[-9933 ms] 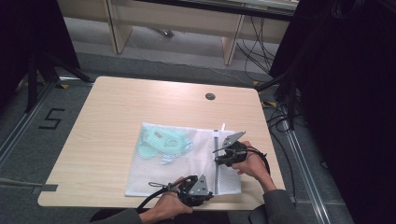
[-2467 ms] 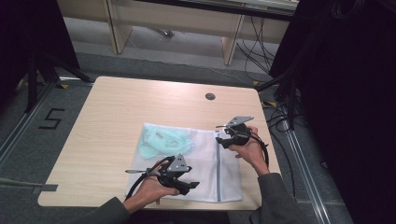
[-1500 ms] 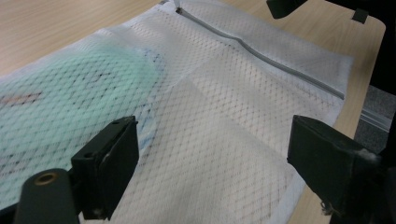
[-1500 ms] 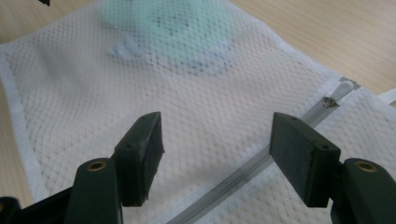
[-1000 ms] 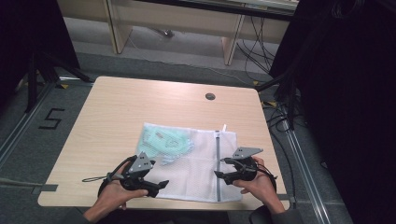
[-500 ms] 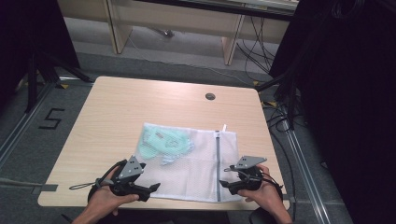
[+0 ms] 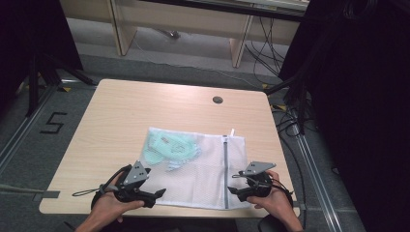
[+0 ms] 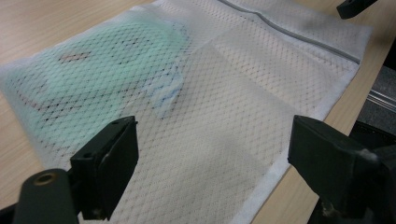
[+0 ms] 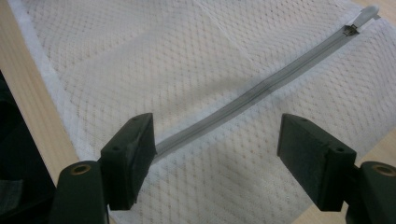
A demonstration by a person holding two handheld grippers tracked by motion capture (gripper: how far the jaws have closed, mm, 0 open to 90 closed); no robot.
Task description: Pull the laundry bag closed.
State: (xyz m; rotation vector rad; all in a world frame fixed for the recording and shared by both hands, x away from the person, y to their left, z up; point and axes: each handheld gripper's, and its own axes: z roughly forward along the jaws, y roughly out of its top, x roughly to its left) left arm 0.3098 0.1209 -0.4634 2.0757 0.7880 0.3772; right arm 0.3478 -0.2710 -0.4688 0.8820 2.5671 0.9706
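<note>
- White mesh laundry bag [image 7: 196, 164] lying flat near the front edge of the table [image 7: 145, 106], close enough for both hands to work on without stretching.
- Pale green garment [image 7: 169, 147] inside, bunched in the far left part of the bag, seen through the net [image 8: 107, 70].
- Grey zipper [image 7: 225, 169] closed along its full length, tab [image 9: 366, 14] parked at the far end; likely why the bag rests untouched.
- Left gripper [image 7: 153, 195] low at the near left corner, jaws wide apart, nothing clamped, mesh merely beneath.
- Right gripper [image 7: 236, 191] at the zipper's near end, jaws just opened wide, astride the zipper [image 9: 252, 91] without pinching it; apparently a release.
</note>
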